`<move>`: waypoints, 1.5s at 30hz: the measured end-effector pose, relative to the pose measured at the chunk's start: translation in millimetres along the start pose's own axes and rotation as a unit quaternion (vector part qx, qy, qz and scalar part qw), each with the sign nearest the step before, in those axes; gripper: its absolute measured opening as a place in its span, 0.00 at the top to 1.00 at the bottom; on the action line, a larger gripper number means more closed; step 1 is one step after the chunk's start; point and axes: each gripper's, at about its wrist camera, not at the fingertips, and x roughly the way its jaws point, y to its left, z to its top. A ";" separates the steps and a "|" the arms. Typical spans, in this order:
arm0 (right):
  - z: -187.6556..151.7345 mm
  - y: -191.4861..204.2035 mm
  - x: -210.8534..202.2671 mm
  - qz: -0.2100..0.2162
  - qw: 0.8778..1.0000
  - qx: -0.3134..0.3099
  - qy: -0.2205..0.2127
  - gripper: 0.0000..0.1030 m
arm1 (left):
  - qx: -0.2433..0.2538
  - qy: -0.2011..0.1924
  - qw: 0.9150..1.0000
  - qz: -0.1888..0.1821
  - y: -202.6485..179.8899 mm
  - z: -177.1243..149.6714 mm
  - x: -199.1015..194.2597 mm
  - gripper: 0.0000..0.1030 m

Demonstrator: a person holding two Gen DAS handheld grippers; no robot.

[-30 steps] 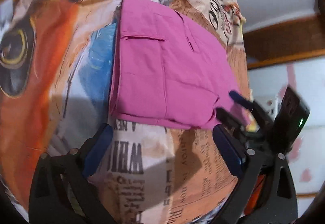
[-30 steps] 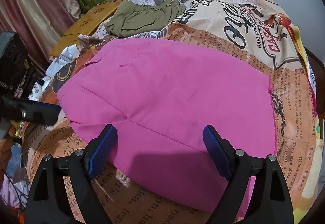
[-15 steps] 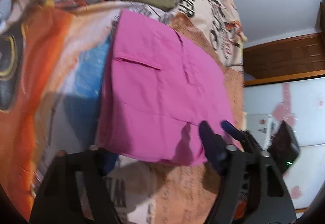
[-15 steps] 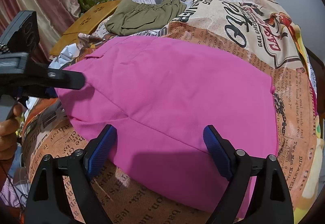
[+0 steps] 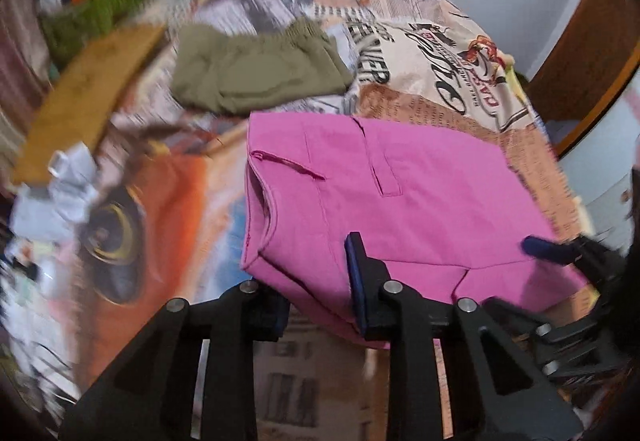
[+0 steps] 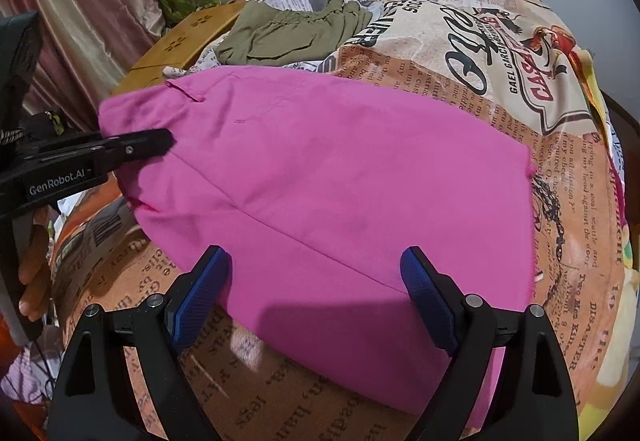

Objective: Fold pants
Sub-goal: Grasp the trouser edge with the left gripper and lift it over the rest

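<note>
Newspaper-print bedcover [image 6: 460, 89] lies under the pink pants [image 6: 340, 181]. Left claw [image 5: 316, 305] is closing on their corner. Right claw [image 6: 316, 293] stands wide over the near edge.

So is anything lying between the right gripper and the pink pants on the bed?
Nothing visible. The right gripper hangs open straight over the near edge of the pink pants, with only bedsheet around. The olive garment lies beyond the pants; the left gripper is closing on their left corner.

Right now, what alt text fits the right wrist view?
Folded pink pants lie on a newspaper-print bedspread; the open right tool hovers at their near edge. The left tool closes on their left end.
</note>
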 end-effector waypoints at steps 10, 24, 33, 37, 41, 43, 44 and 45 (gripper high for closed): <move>-12.0 -7.4 -10.4 -0.008 1.000 0.015 -0.007 0.16 | 0.087 -0.060 0.989 0.103 -6.1 -8.4 -26.9 0.76; -16.6 -13.9 -6.7 0.000 1.000 0.023 -0.008 0.13 | 0.150 -0.123 0.980 0.042 -71.0 27.6 -69.3 0.85; -21.1 -24.4 -24.0 -0.008 0.999 0.034 -0.026 0.15 | 0.200 -0.133 0.971 0.004 -119.7 33.3 -75.6 0.85; -31.8 -48.0 -39.9 -0.025 0.997 0.065 -0.036 0.15 | 0.215 -0.127 0.968 -0.013 -133.5 34.2 -73.2 0.85; -47.1 -69.0 -37.5 -0.039 0.995 0.093 -0.019 0.15 | 0.220 -0.109 0.968 -0.044 -147.1 36.1 -67.0 0.85; -52.1 -73.8 -33.0 -0.026 0.994 0.106 -0.017 0.15 | 0.222 -0.099 0.968 -0.059 -153.7 36.4 -64.5 0.85; -53.0 -75.0 -32.7 -0.022 0.993 0.111 -0.020 0.15 | 0.223 -0.093 0.968 -0.067 -157.3 36.8 -62.7 0.85; -52.9 -74.6 -32.4 -0.021 0.993 0.111 -0.021 0.15 | 0.225 -0.086 0.968 -0.077 -160.9 36.9 -60.8 0.85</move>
